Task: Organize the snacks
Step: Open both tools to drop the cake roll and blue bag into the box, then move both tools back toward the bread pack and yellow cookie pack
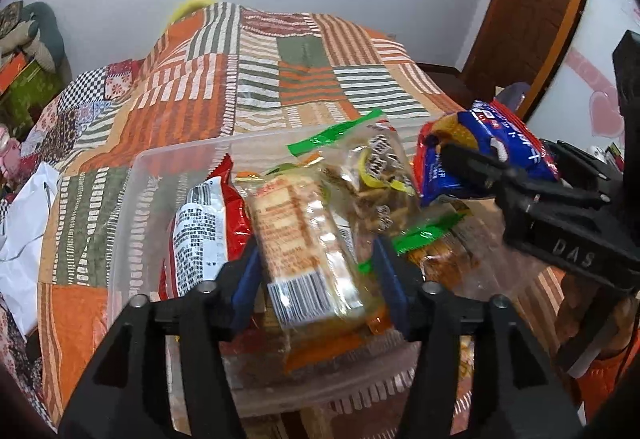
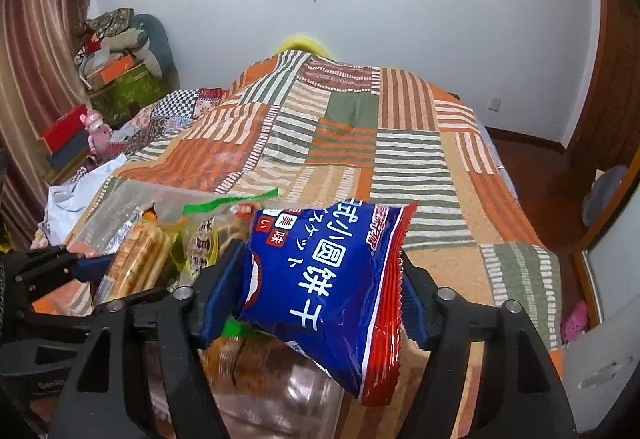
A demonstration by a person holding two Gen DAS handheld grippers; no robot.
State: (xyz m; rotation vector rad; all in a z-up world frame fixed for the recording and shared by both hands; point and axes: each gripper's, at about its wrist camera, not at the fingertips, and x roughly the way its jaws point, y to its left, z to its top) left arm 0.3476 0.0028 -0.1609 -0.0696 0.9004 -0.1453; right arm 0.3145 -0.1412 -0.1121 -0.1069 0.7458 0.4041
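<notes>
Left wrist view: my left gripper (image 1: pixel 320 271) stands part open around a clear biscuit pack (image 1: pixel 304 239), which lies in the transparent bin (image 1: pixel 168 175) on the patchwork quilt (image 1: pixel 260 71); a glossy red packet (image 1: pixel 208 223) crowds its left. Right wrist view: my right gripper (image 2: pixel 320 291) frames a crinkly blue biscuit bag (image 2: pixel 328 295) (whether the pads press, I cannot tell) over the bin's near end.

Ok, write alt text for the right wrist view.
The right claw has a blue and red biscuit bag between its fingers above a clear plastic bin of snacks on a patchwork quilt. The left claw reaches in beside a cracker pack.
</notes>
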